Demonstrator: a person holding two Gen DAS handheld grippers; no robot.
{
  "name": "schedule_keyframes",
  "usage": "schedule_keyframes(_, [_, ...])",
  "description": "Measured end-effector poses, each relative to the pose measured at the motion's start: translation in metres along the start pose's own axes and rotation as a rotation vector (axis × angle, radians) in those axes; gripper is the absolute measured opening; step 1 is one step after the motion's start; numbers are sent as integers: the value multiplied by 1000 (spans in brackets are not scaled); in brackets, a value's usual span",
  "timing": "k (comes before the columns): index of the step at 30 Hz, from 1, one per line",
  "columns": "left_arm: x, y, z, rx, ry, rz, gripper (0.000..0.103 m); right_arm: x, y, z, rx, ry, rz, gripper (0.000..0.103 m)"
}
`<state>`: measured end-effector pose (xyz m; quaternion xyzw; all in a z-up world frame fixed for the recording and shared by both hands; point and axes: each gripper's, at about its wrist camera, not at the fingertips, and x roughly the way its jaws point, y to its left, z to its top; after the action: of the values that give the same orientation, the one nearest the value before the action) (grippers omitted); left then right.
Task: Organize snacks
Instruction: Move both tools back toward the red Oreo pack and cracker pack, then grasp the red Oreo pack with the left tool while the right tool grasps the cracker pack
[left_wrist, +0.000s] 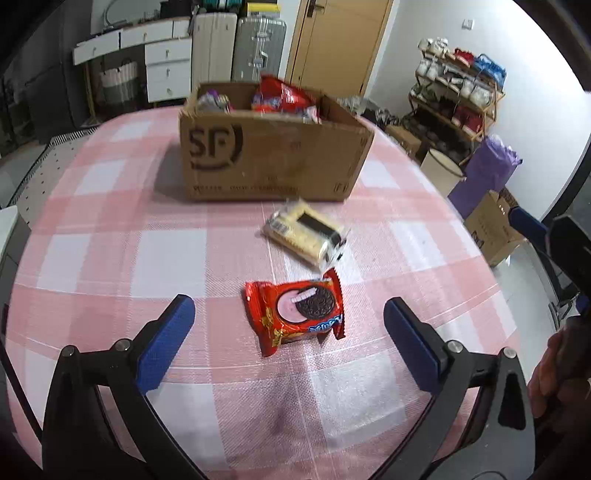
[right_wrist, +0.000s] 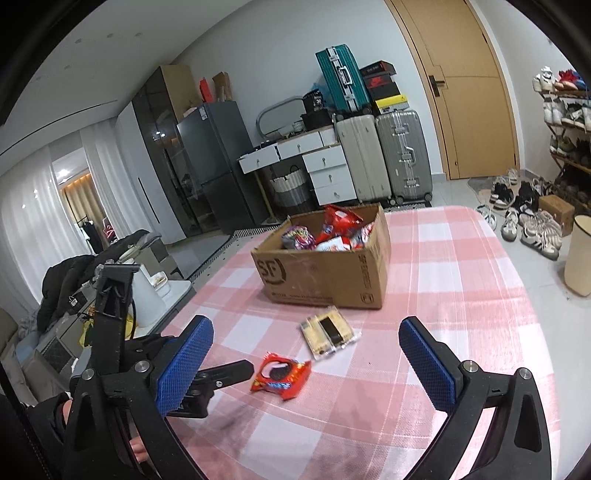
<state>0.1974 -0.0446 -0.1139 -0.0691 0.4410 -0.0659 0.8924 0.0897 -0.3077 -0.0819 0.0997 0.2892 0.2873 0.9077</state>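
A red Oreo packet (left_wrist: 295, 314) lies flat on the pink checked tablecloth (left_wrist: 110, 240), between and just ahead of my open left gripper (left_wrist: 288, 317). A clear pack of pale wafers (left_wrist: 306, 230) lies behind it. A cardboard SF box (left_wrist: 273, 155) holding several snack bags stands farther back. In the right wrist view my right gripper (right_wrist: 306, 347) is open and empty, held above the table, with the Oreo packet (right_wrist: 280, 374), the wafer pack (right_wrist: 328, 332) and the box (right_wrist: 325, 273) ahead of it. The left gripper's finger (right_wrist: 225, 373) reaches in from the left beside the Oreo packet.
The table edge (right_wrist: 517, 280) drops off at right toward shoes, a shoe rack (right_wrist: 565, 122) and a cream bin (right_wrist: 580, 254). Suitcases (right_wrist: 402, 155), white drawers and a fridge stand behind the table. A purple bag (left_wrist: 487, 173) and a floor carton sit right of the table.
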Motion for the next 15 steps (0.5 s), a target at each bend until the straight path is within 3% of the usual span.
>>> schedule_keyframes(15, [89,-4,4,-15,129,13,102,45,-48,-26,92,76,38,102])
